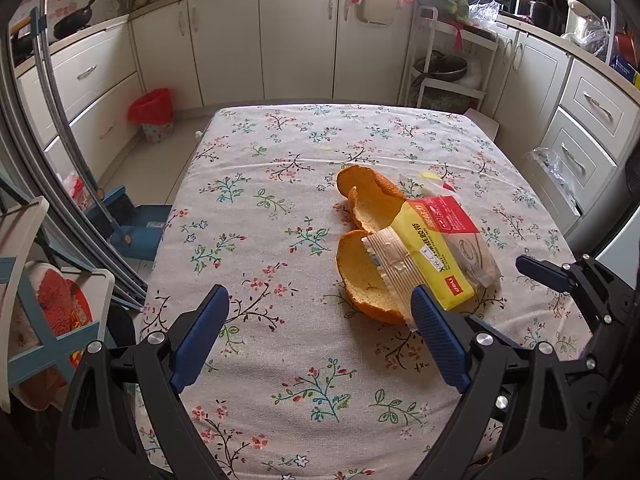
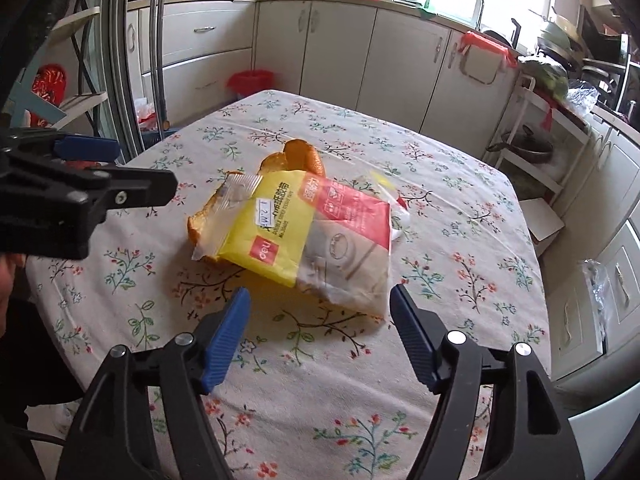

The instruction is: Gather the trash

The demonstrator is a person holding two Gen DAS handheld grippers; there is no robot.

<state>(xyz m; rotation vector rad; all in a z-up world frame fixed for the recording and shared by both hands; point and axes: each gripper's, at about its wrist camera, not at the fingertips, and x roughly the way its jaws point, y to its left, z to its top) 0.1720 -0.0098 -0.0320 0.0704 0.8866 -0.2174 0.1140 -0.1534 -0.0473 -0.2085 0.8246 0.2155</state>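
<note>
A yellow and red plastic wrapper (image 1: 438, 240) lies on top of orange peels (image 1: 370, 276) on the floral tablecloth (image 1: 280, 208). A second small clear wrapper (image 1: 434, 182) peeks out behind it. My left gripper (image 1: 320, 300) is open and empty, its right finger close to the wrapper's near end. In the right wrist view the wrapper (image 2: 304, 232) covers the peels (image 2: 298, 156). My right gripper (image 2: 320, 300) is open and empty, just short of the wrapper's near edge. The left gripper (image 2: 92, 172) shows at the left of the right wrist view, and the right gripper's finger (image 1: 540, 272) shows at the right of the left wrist view.
A bin with a red liner (image 1: 154, 114) stands on the floor past the table's far left corner; it also shows in the right wrist view (image 2: 250, 80). A blue dustpan and broom (image 1: 128, 220) lean left of the table. White cabinets (image 1: 296, 40) surround the table.
</note>
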